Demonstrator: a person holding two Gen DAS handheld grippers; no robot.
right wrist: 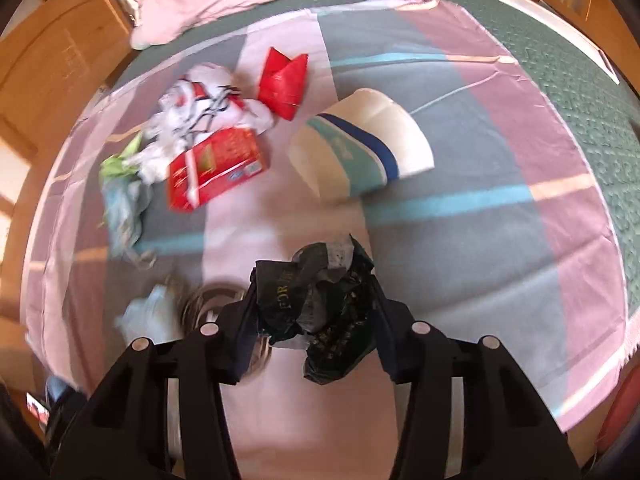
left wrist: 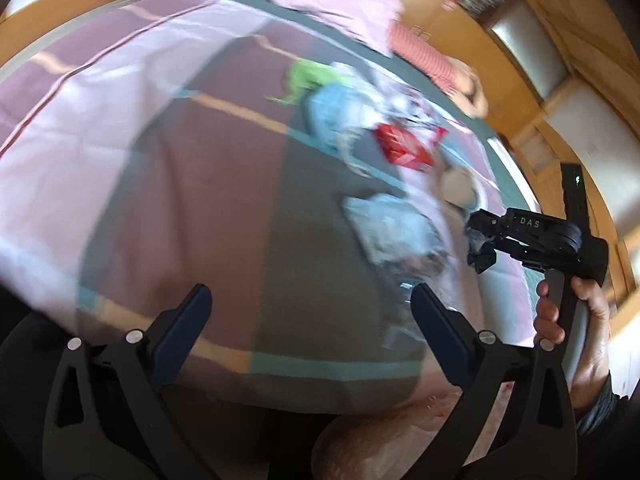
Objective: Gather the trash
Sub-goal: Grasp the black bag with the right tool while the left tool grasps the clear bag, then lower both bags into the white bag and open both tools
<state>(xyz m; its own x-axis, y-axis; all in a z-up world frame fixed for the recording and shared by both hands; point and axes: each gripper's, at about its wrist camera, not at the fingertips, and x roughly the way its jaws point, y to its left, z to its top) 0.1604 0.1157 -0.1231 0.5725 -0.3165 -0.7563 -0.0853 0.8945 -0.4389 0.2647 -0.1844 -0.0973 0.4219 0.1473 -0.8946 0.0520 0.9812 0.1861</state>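
The right tongs (right wrist: 314, 312) are clamped on a crumpled black wrapper (right wrist: 320, 304), pads pressing it from both sides, just above the striped sheet (right wrist: 500, 240) spread over the bed (right wrist: 580, 80). So the step in hand looks like the pickup of one piece of trash. The left tongs (left wrist: 310, 312) hang open with nothing between them, over the sheet nearer the person.

More rubbish lies beyond: a red carton (right wrist: 216, 168), a red bag (right wrist: 286, 80), a heap of white crumpled plastic (right wrist: 200, 108), a green scrap (right wrist: 116, 166), and a cream package with blue bands (right wrist: 360, 144). A clear, roundish thing (right wrist: 216, 308) sits just left of the wrapper; I cannot tell what it is, the view is smeared.

Next, I'd judge, the wrapper needs carrying to wherever the trash is gathered, without loosening the squeeze, since crumpled film slips easily.
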